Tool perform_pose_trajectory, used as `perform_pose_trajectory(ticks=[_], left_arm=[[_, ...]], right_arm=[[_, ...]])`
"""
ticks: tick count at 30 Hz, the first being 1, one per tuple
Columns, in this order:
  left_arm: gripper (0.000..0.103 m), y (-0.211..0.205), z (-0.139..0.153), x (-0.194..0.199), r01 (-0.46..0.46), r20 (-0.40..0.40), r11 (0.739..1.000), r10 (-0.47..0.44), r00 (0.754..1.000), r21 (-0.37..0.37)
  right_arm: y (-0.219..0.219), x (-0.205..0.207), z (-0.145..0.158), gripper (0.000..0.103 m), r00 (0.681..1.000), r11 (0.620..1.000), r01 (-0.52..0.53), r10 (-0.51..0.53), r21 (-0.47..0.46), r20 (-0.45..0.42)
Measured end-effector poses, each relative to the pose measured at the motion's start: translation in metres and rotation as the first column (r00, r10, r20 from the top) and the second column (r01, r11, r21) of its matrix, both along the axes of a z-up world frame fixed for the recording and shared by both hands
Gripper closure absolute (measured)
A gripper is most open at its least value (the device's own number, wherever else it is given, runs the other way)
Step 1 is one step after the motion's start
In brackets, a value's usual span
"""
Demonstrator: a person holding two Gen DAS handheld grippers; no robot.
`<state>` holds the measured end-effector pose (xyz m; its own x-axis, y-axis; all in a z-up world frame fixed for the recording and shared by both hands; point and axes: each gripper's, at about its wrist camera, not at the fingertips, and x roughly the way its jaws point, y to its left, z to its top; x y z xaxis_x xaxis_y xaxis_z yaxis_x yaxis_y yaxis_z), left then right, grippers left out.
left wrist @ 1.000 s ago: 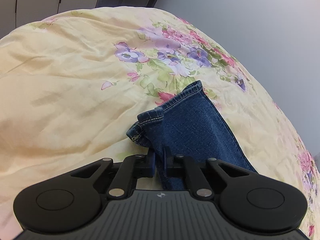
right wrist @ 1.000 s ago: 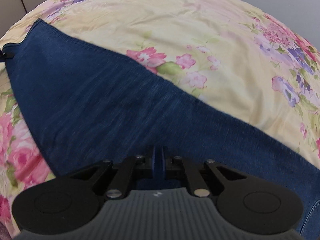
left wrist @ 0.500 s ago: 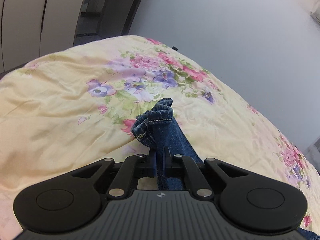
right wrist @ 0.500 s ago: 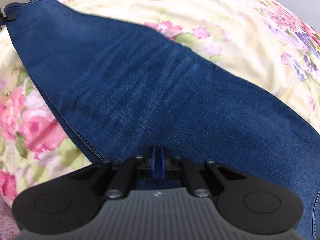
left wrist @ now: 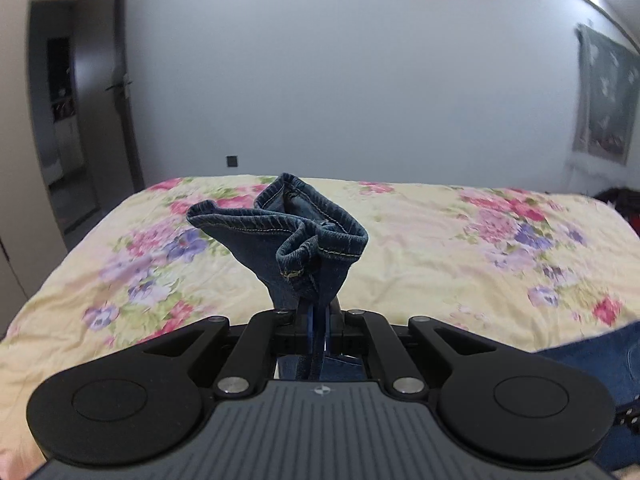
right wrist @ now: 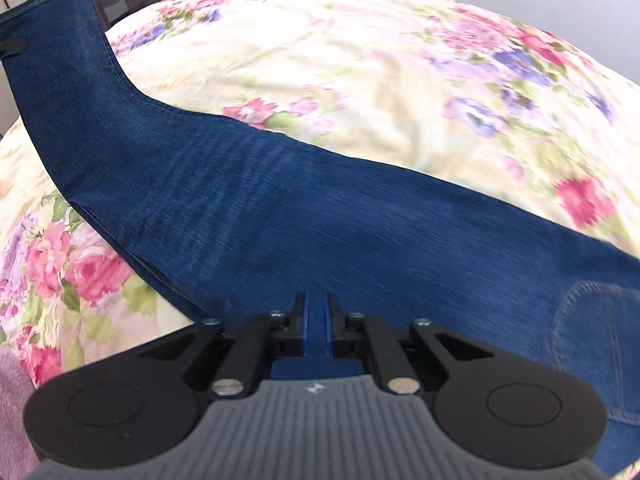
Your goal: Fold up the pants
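Left claw (left wrist: 318, 320) clamped tight on bunched hems of the jeans (left wrist: 296, 240), lifted above the floral bed (left wrist: 440, 248). Right claw (right wrist: 317, 322) pinching denim (right wrist: 280, 216) too, leg stretching toward ten o'clock, back pocket (right wrist: 596, 352) at three o'clock.

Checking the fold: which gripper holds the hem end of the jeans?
The left gripper: the stitched hem bunches above it; the right gripper pinches mid-fabric.

Pants (right wrist: 280, 208): dark blue denim, woven texture. Bedsheet (left wrist: 440, 240): soft matt floral cotton. Tool (left wrist: 318, 320): matt black plastic.
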<state>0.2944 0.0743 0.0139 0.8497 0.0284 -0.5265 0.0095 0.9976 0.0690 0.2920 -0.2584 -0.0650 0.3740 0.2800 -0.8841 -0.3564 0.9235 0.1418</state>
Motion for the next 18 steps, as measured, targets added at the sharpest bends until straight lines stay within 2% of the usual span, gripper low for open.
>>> perform_pose_trajectory(ticks=[2, 5, 8, 10, 12, 16, 18], left_arm=[[0.098, -0.04, -0.005, -0.003, 0.06, -0.011, 0.995, -0.059, 0.998, 0.08], [0.098, -0.1, -0.022, -0.006, 0.156, -0.053, 0.969, -0.149, 0.987, 0.193], [0.098, -0.159, -0.055, -0.016, 0.269, -0.115, 0.909, -0.244, 0.963, 0.32], [0.098, -0.193, -0.082, -0.025, 0.351, -0.18, 0.857, -0.304, 0.936, 0.377], [0.098, -0.217, -0.11, -0.035, 0.421, -0.242, 0.807, -0.348, 0.906, 0.414], [0.098, -0.232, -0.151, -0.057, 0.509, -0.336, 0.73, -0.389, 0.858, 0.456], [0.097, -0.226, -0.162, -0.06, 0.549, -0.376, 0.716, -0.41, 0.831, 0.432]], right_arm=[[-0.015, -0.007, 0.003, 0.1, 1.0, 1.0, 0.016, -0.016, 0.007, 0.001], [-0.039, -0.019, 0.004, 0.1, 0.999, 0.999, 0.043, -0.043, 0.016, 0.003], [-0.064, -0.03, 0.0, 0.1, 0.997, 0.996, 0.082, -0.082, 0.028, -0.008], [-0.084, -0.038, -0.004, 0.1, 0.994, 0.993, 0.112, -0.111, 0.044, -0.023], [-0.096, -0.045, -0.011, 0.1, 0.99, 0.989, 0.136, -0.133, 0.057, -0.042], [-0.116, -0.055, -0.028, 0.1, 0.981, 0.979, 0.179, -0.17, 0.102, -0.094], [-0.121, -0.058, -0.036, 0.1, 0.977, 0.974, 0.189, -0.175, 0.124, -0.118]])
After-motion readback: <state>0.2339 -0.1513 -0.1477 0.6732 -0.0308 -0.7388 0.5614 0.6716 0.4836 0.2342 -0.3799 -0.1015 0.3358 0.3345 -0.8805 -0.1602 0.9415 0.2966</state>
